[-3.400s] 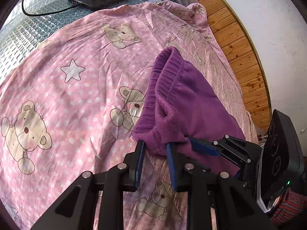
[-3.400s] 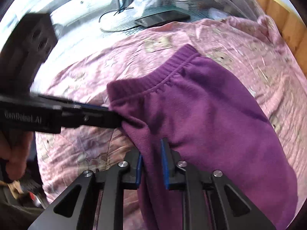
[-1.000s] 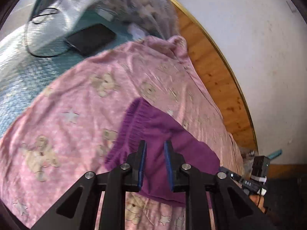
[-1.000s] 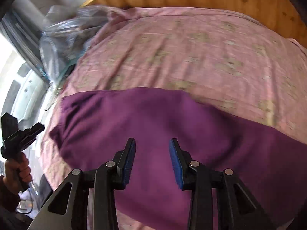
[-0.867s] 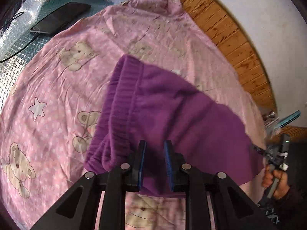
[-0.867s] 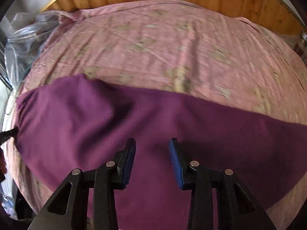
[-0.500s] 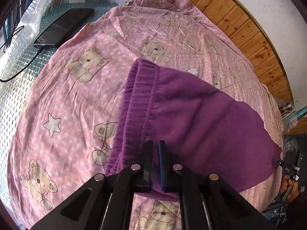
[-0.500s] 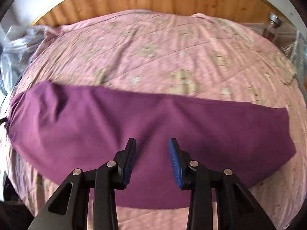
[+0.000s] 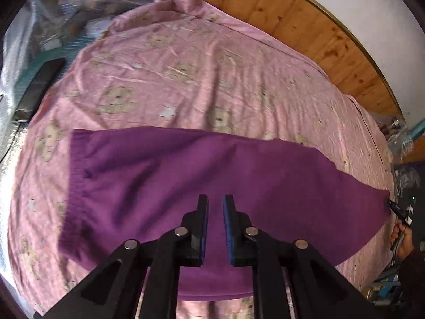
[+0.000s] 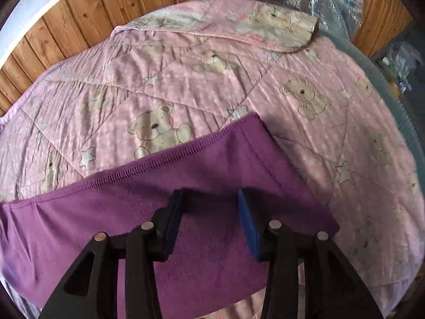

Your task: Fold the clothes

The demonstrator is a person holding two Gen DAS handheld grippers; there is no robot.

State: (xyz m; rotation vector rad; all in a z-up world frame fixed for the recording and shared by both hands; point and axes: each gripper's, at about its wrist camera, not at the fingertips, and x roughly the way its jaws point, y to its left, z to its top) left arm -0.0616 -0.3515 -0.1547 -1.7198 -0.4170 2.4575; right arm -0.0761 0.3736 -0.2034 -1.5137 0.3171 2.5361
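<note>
Purple fleece garment (image 9: pixel 202 175) laid out flat.
It is spread lengthwise, ribbed waistband at the left, stitched hem (image 10: pixel 252 143) at the right, lightly creased.

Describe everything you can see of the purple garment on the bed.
The purple garment is a soft, fleece-looking piece spread flat and lengthwise across the pink teddy-bear quilt. One end has a ribbed, waistband-like band; the other narrows to a stitched hem. A zigzag-stitched seam runs along its far edge in the right wrist view. A few shallow creases remain. Both hand-held grippers are open above it; whether their tips touch the cloth is unclear.
</note>
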